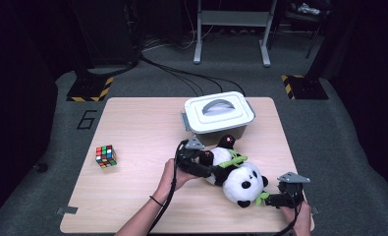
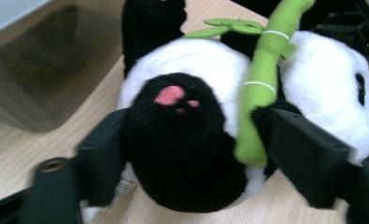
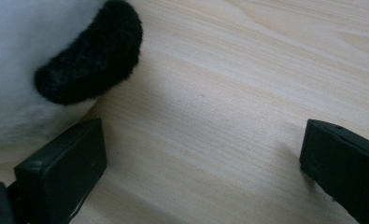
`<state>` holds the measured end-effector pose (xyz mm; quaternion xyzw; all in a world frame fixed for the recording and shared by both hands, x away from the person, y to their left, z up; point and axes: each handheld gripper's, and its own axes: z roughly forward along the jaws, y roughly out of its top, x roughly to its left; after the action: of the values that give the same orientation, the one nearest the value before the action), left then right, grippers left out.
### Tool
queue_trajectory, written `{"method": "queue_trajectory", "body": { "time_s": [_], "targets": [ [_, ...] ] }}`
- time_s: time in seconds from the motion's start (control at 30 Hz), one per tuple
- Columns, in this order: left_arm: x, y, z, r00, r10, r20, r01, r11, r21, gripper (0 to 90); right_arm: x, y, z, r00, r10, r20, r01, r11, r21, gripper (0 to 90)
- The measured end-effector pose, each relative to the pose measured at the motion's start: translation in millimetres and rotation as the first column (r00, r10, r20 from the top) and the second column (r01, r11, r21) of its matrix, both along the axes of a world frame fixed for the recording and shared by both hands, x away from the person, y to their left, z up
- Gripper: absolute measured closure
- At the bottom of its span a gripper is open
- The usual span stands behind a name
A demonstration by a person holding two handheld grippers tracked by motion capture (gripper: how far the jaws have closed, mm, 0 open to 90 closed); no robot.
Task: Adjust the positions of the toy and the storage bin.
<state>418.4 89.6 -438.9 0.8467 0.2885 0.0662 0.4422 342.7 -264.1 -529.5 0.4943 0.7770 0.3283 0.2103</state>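
Observation:
A plush panda (image 1: 238,179) lies on its back on the wooden table (image 1: 137,128), hugging a green bamboo stalk (image 2: 261,70). My left gripper (image 1: 212,164) reaches in from the left. Its jaws sit on either side of the panda's black foot (image 2: 182,140) with the pink pad, one against the foot and one against the stalk and arm. My right gripper (image 1: 267,199) rests low at the table's front right, just right of the panda's head. It stands wide open over bare wood (image 3: 203,163), with a black ear (image 3: 91,58) beside one jaw.
A white lidded box (image 1: 218,113) with a grey handle stands right behind the panda; its translucent wall (image 2: 46,60) shows in the left gripper view. A colour cube (image 1: 106,156) sits at the left of the table. Dark floor and cables surround the table.

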Motion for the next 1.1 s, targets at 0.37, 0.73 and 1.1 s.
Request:
{"method": "queue_trajectory", "body": {
  "time_s": [0.37, 0.73, 1.1],
  "targets": [
    [-3.7, 7.2, -5.1, 0.9985, 0.041, 0.037, -0.04, 0.9989, -0.022, 61.5, 0.0, 0.1, 0.0, 1.0, 0.0, 0.0, 0.0, 1.0, 0.0, 0.0],
    [-20.9, 12.7, -4.4, 0.9971, 0.021, 0.073, -0.018, 0.999, -0.04, 67.8, -0.4, 0.4, 0.3, 1.0, -0.006, -0.006, 0.006, 1.0, 0.006, 0.1],
    [-45.2, 29.0, -7.3, 0.9962, 0.025, 0.084, -0.02, 0.9978, -0.064, 69.0, -0.2, -0.1, 0.2, 1.0, -0.002, -0.005, 0.003, 1.0, 0.008, 0.1]
  ]
}}
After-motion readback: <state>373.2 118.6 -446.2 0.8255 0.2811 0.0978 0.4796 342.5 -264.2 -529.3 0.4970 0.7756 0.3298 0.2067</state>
